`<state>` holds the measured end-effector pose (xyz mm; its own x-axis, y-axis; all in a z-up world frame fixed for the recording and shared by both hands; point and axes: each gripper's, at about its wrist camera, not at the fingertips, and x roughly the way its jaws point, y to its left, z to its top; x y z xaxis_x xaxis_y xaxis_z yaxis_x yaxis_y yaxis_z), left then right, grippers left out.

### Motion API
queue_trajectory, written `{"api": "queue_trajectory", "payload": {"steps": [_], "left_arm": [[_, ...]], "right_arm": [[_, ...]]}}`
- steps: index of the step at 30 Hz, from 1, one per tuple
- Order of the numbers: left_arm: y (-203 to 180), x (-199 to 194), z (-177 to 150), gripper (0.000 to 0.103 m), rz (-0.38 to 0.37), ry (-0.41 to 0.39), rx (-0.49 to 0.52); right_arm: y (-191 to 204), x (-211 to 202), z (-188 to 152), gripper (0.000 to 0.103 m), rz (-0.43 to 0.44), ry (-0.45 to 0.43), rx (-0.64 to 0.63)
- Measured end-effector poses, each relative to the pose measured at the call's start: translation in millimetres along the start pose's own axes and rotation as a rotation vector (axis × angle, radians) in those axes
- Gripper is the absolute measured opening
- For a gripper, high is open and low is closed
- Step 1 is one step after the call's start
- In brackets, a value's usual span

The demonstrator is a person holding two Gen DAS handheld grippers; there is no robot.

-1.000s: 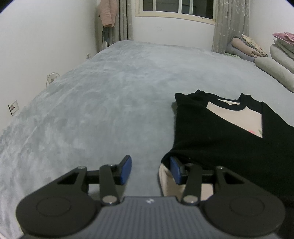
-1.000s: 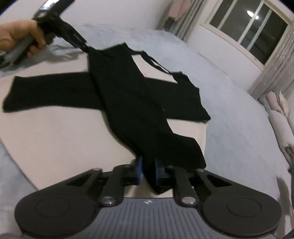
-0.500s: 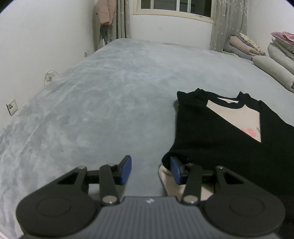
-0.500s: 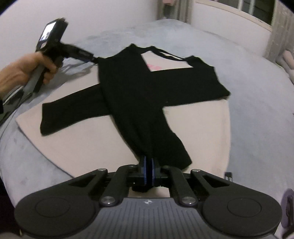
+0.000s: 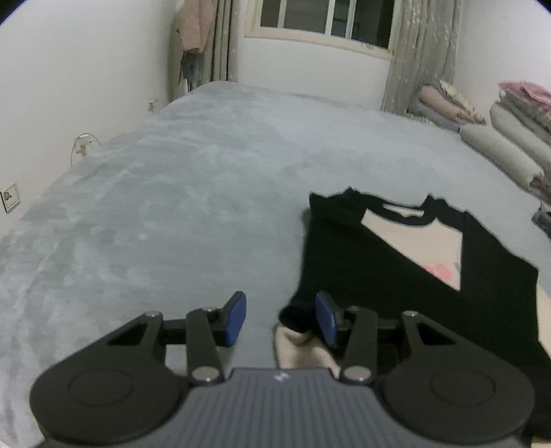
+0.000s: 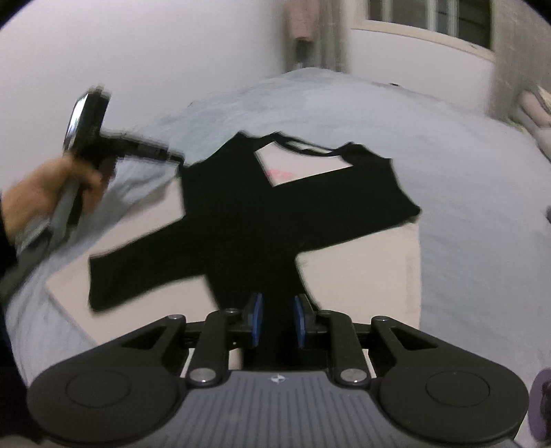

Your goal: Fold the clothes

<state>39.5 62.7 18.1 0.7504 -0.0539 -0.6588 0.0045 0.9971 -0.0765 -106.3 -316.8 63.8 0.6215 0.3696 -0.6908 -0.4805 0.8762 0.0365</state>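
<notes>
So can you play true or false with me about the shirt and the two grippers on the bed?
1. The black sleeves lie crossed over the cream shirt. True.
2. The shirt lies on a wooden floor. False: it lies on a grey-blue bed cover.
3. The left gripper has a gap between its blue pads. True.
4. The right gripper is clamped flat shut. False: its jaws have just been opening, with black cloth between them.
5. The window shows bright sunshine. False: it is dark.

A home bedroom: a wide grey-covered bed (image 5: pixel 179 213), curtained window (image 5: pixel 323 20), stacked folded bedding (image 5: pixel 509 138).
</notes>
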Motion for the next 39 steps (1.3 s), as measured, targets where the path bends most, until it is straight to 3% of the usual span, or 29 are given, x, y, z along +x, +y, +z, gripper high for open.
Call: {"api": "queue_trajectory", "payload": {"steps": [1,2,5,8,11,16,18,22,26,27,29,32,35,37,39], "left_arm": [[-1,3,-2,0.037,-0.006,0.005,0.008],[-2,7,-4,0.027,-0.012,0.009,0.015],[-5,11,-6,0.015,-0.021,0.01,0.037],[-2,10,-5,0.012,-0.027,0.013,0.014],[0,10,-4,0.011,-0.027,0.015,0.003],[5,8,-3,0.011,-0.024,0.017,-0.029],[5,9,-3,0.011,-0.023,0.016,-0.03],[6,8,-4,0.011,-0.019,0.016,-0.036],[8,9,-5,0.012,-0.025,0.018,-0.053],[8,8,-5,0.012,-0.024,0.017,-0.051],[8,9,-5,0.012,-0.023,0.018,-0.051],[8,9,-5,0.012,-0.02,0.021,-0.048],[8,9,-5,0.013,-0.018,0.021,-0.047],[8,8,-5,0.013,-0.018,0.022,-0.047],[8,8,-5,0.013,-0.019,0.022,-0.05]], "right_arm": [[-3,1,1,0.019,-0.007,-0.004,0.011],[-5,5,0,0.019,-0.016,0.009,0.002],[-10,20,-5,0.02,-0.061,0.083,-0.019],[-18,26,-9,0.02,-0.049,0.129,0.004],[-21,21,-9,0.005,-0.04,0.115,0.028],[-33,-9,-4,0.005,-0.088,0.016,0.104],[-36,0,-7,0.005,-0.153,0.059,0.099],[-38,20,-16,0.006,-0.173,0.13,0.076],[-38,15,-12,0.029,-0.21,0.088,0.074],[-37,9,-11,0.029,-0.221,0.058,0.067],[-31,-4,-8,0.029,-0.2,-0.009,0.05],[-12,-17,-6,0.029,-0.068,-0.057,-0.029],[16,-6,-12,0.028,0.019,0.005,-0.153],[21,4,-14,0.028,0.013,0.043,-0.178],[25,14,-15,0.014,-0.001,0.08,-0.196]]}}
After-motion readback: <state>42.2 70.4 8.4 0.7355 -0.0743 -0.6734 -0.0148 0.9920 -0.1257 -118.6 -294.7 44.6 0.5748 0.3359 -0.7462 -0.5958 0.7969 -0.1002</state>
